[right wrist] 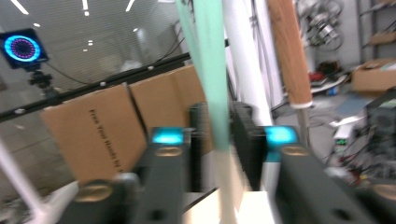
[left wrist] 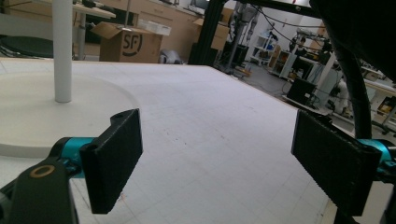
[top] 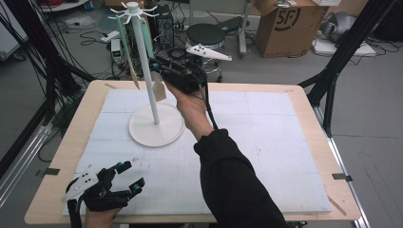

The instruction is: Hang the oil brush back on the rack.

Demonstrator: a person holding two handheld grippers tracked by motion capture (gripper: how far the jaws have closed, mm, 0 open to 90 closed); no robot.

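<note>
Two utensils hang from the rack (top: 142, 57): the green spatula (right wrist: 212, 79) sits between the right gripper's (right wrist: 218, 140) slightly parted jaws (pads not pressing), a wooden one (right wrist: 289, 51) beside it. Left gripper (left wrist: 217, 161) rests wide open, holding nothing.

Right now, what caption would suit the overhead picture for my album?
A hand raises the right gripper to a green-handled utensil hanging from a white rack; the left gripper rests open on the table.
</note>
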